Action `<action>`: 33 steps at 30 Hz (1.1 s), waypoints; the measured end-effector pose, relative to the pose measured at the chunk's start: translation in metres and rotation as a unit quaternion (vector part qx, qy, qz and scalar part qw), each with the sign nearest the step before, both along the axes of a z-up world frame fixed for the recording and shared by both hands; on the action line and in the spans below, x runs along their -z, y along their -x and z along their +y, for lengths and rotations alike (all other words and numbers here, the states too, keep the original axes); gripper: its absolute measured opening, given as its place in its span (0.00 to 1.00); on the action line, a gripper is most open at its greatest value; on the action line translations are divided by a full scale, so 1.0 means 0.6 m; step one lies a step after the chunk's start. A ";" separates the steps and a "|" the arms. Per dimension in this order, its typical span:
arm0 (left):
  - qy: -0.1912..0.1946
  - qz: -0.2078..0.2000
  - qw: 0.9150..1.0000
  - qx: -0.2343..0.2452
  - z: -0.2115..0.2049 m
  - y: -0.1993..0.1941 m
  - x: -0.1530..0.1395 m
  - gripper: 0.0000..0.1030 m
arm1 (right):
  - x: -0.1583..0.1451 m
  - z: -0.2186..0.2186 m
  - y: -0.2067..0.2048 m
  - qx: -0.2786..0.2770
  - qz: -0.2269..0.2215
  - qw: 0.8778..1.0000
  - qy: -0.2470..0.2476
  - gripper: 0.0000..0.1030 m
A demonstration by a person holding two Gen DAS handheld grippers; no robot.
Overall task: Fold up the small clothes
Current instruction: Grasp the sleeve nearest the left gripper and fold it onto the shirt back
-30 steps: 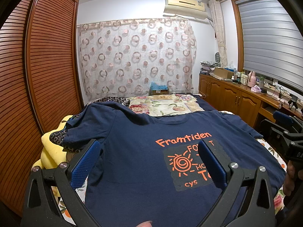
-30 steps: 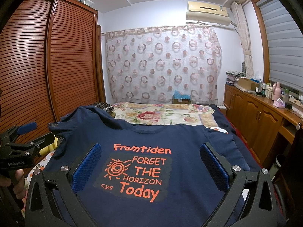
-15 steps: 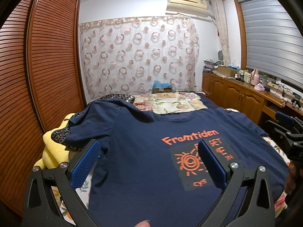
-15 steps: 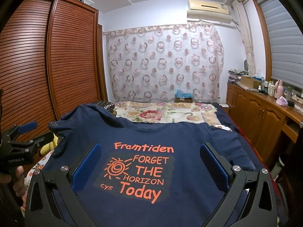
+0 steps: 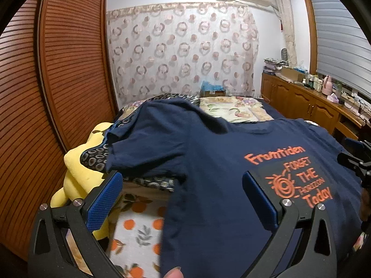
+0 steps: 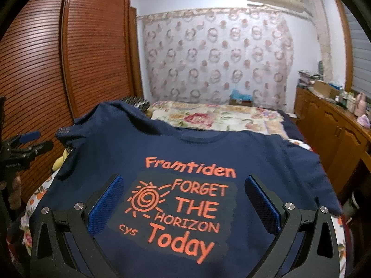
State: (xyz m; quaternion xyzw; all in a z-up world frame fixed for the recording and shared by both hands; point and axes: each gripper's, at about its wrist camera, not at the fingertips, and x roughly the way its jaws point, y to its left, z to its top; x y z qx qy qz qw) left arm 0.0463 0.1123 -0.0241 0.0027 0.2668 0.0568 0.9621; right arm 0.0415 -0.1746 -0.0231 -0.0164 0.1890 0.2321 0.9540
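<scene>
Right wrist view — right tool (image 6: 183, 205) and left tool (image 5: 183, 202) both spread wide, empty, above the navy T-shirt (image 6: 185, 153).

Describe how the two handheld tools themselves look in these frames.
Both match: the left tool and right tool have matte black forked frames with silver screw heads, and each finger carries a textured blue pad. The left tool's body bears small white lettering, unreadable. No cables or sleeves show.
</scene>
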 end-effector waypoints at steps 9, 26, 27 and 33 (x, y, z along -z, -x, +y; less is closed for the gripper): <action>0.005 0.029 1.000 0.009 0.078 -0.052 0.001 1.00 | 0.001 0.032 -0.055 -0.061 0.035 0.997 0.033 0.95; -0.028 0.089 0.996 -0.001 0.191 -0.191 0.017 0.54 | 0.002 0.059 -0.136 -0.099 0.079 0.987 0.103 0.77; -0.032 0.094 0.995 -0.002 0.193 -0.198 0.020 0.52 | 0.001 0.063 -0.136 -0.100 0.081 0.986 0.106 0.77; -0.073 0.113 0.991 0.025 0.180 -0.228 0.044 0.46 | -0.004 0.064 -0.120 -0.092 0.076 0.987 0.106 0.77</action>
